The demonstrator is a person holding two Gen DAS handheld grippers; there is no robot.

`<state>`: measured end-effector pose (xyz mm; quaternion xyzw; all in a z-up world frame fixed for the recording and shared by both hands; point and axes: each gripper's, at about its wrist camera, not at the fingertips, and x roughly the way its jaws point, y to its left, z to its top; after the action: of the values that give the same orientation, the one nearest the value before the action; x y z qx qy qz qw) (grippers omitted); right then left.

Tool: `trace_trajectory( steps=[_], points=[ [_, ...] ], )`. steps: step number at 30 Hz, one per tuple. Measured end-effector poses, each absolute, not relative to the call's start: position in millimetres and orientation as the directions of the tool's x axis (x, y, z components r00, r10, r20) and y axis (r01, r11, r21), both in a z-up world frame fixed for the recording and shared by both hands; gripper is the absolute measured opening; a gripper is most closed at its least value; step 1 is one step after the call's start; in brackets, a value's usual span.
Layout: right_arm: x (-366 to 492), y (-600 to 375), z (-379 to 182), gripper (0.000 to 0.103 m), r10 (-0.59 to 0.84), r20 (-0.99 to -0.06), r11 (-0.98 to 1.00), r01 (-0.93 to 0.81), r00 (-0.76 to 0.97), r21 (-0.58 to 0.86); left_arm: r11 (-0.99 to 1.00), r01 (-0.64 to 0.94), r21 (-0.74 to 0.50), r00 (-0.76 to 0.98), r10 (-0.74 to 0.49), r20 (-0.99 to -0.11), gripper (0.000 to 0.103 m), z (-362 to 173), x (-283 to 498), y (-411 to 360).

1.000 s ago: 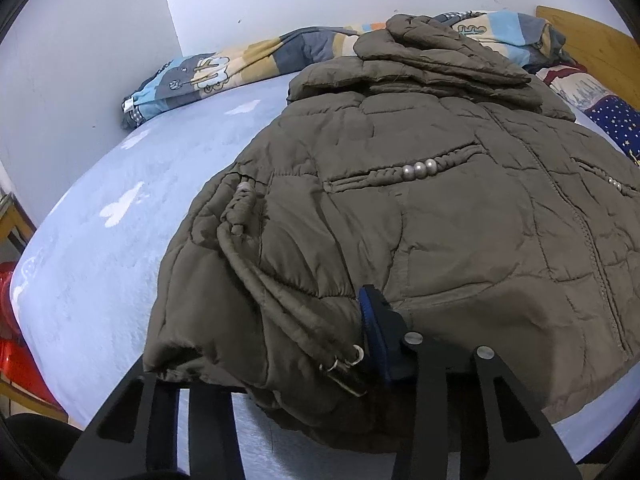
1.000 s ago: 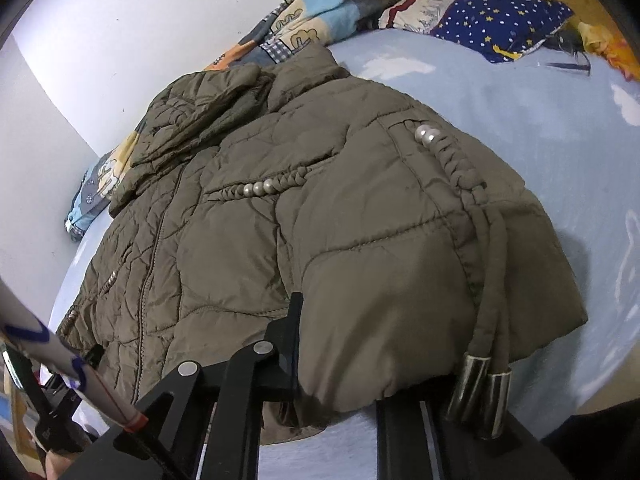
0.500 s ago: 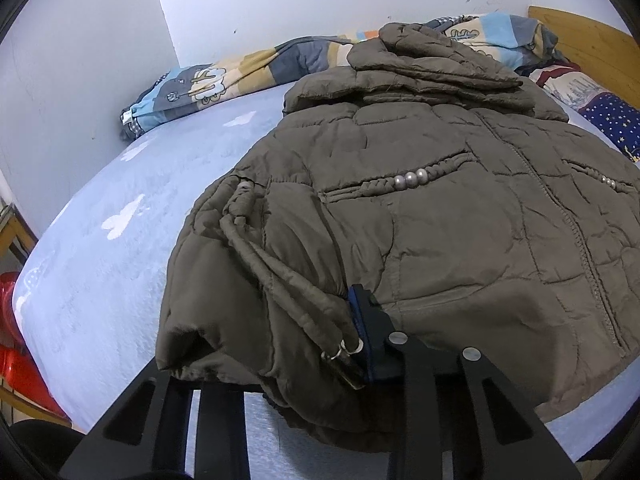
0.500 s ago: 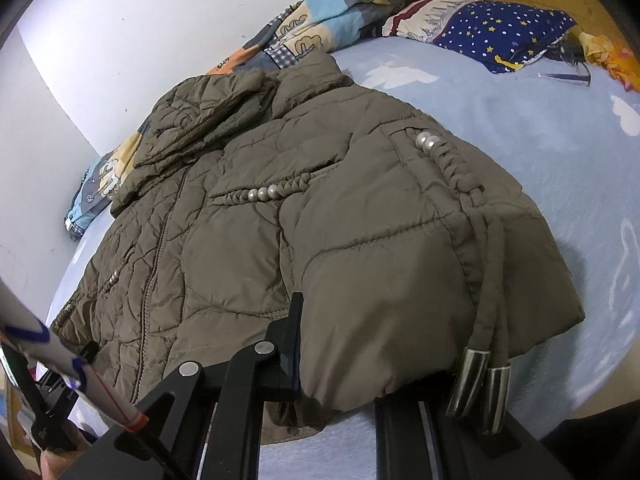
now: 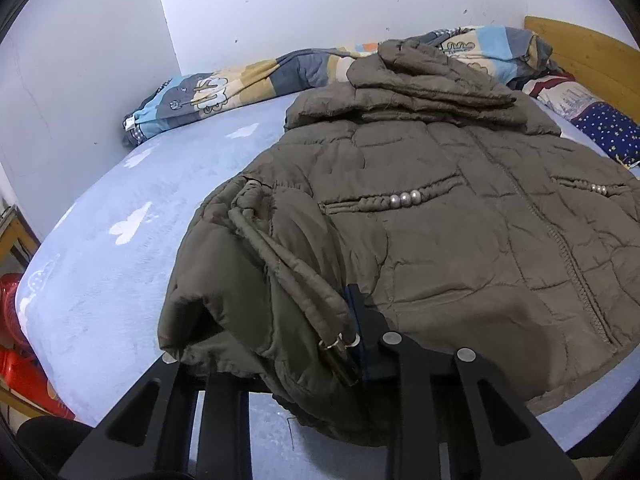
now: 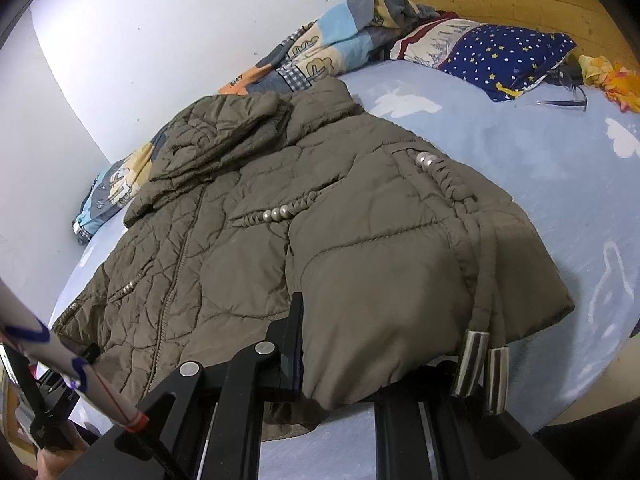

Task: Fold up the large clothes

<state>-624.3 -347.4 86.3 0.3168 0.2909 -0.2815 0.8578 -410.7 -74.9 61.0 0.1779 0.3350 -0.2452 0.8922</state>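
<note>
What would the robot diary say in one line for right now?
step: fold jacket | left claw: closing, pinching jacket hem corner | right claw: shut on other hem corner | jacket: flat on bed, hood folded

We look down close from the near hem; both views share the jacket [image 5: 460, 240] [image 6: 280, 240] across the bed [image 5: 120, 264] [image 6: 540, 168].

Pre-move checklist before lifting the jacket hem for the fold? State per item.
1. Left gripper on the jacket hem: ok, its jaws have just been closing and the hem is bunched between them.
2. Right gripper on the hem: ok, fabric pinched.
3. Drawstrings free of the jaws: not ok, the metal tips hang against both grippers.
4. Zipper closed: ok.
5. Bed bare beside the jacket: ok.
6. Sleeves tucked: cannot tell.
</note>
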Motion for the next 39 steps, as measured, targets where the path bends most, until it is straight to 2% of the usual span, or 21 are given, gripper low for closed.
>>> trace_trajectory(
  steps=[23,28,39],
  points=[
    [-652,-351,151,0.012,-0.28,-0.58,0.673,0.587,0.766,0.451,0.814,0.576,0.074,0.685,-0.431,-0.588,0.025,142,-409,-43],
    [-643,-362,177,0.012,-0.282,-0.541,0.692,0.559,0.792,0.457,0.819,0.574,0.032,0.693,-0.465,-0.551,0.025,176,-389,-55],
    [-588,-405,246,0.012,-0.309,-0.462,0.729,0.519,0.832,0.447,0.82,0.572,0.032,0.739,-0.497,-0.455,0.025,252,-332,-119]
  ],
)
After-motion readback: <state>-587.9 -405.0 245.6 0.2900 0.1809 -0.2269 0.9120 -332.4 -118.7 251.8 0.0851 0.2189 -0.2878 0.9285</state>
